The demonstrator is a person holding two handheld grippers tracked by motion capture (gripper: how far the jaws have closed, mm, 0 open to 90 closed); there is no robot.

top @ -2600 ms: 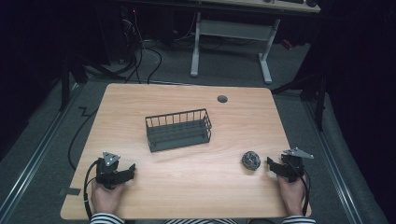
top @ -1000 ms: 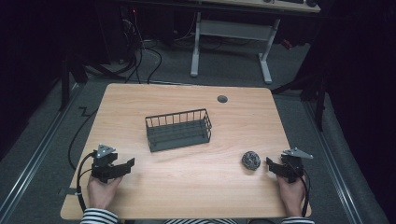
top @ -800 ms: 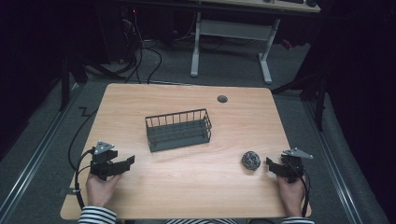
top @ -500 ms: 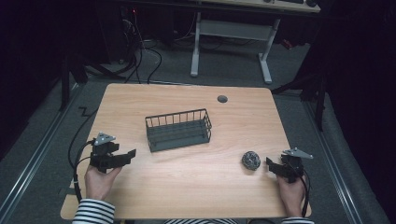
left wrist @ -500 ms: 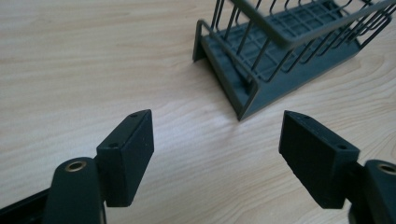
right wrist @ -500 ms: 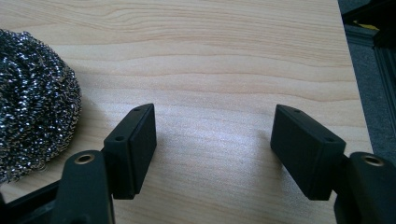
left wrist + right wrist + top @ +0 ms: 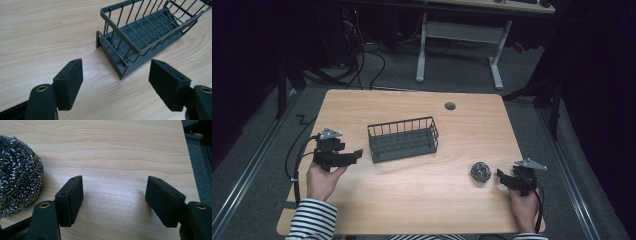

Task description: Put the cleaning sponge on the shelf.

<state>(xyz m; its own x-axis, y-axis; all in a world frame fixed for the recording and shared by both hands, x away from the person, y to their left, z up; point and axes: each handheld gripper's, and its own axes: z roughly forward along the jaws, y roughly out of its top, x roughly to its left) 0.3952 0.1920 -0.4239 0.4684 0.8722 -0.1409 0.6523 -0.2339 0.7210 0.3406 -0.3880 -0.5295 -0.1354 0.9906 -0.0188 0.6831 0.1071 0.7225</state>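
Note:
A dark grey wire basket (image 7: 402, 139) stands empty in the middle of the wooden table (image 7: 412, 200). My left gripper (image 7: 354, 154) hovers to its left, open, jaws aimed at the basket's near left corner (image 7: 122, 72), with nothing between them. A steel wool scourer (image 7: 480, 171) lies at the right front. My right gripper (image 7: 501, 176) rests just right of it, open and empty. In the right gripper view the scourer (image 7: 17, 172) sits outside the left jaw, and bare wood lies between the pads of the right gripper (image 7: 113, 185).
A round cable hole (image 7: 450, 106) sits near the table's far edge. Beyond the table stand a white desk frame (image 7: 462, 45) and cables on the dark floor. The table's right edge (image 7: 186, 157) runs close to my right gripper.
My left gripper has lifted off the table's front left and moved away from the front edge, toward the basket's left end. The right gripper and the scourer have stayed put.

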